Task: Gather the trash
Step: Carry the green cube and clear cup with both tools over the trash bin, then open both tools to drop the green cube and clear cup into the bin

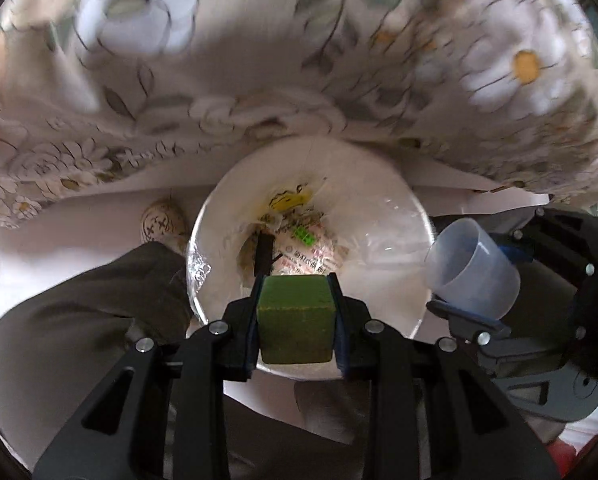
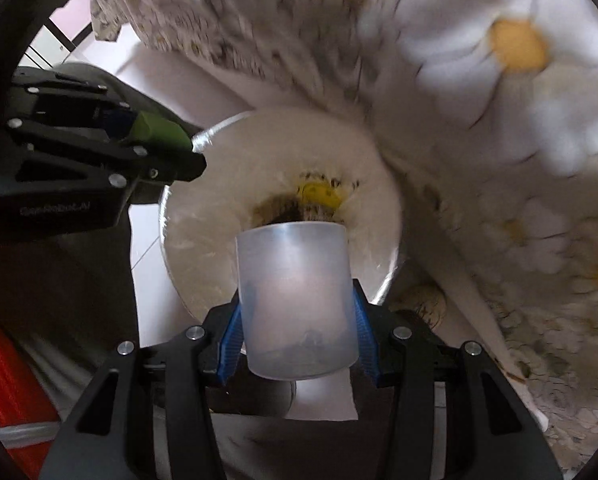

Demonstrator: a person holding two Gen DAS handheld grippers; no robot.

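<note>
The left tongs (image 1: 297,316) pinch a green cube (image 1: 295,318), their pads pressed on its two sides. The right tongs (image 2: 297,320) clamp a frosted plastic cup (image 2: 297,304) across its wall, mouth pointing away from the camera. Both pieces of trash are held, neither yet dropped.

Directly beyond both tongs, below their tips, gapes a white trash bin (image 1: 379,208) lined with a clear plastic bag (image 1: 199,272). At its bottom already lie a printed wrapper (image 1: 311,252), something yellow (image 1: 291,200) and a dark strip (image 1: 263,254), so part of the collecting looks done. In my judgement the step in hand is the release: cube and cup hang over the opening, and what is left is to spread the tongs and let them fall in.

To the left of the left tongs sit a dark trouser leg (image 1: 79,312) and a patterned slipper (image 1: 163,226). Farther out, past the bin, hangs a cloth with daisy print (image 1: 519,68), much blurred.

Writing: the side of the left tongs, seen from the right wrist view, carries pale lettering that is too smeared to read surely. The wrapper bears red print and a green mark, illegible.
</note>
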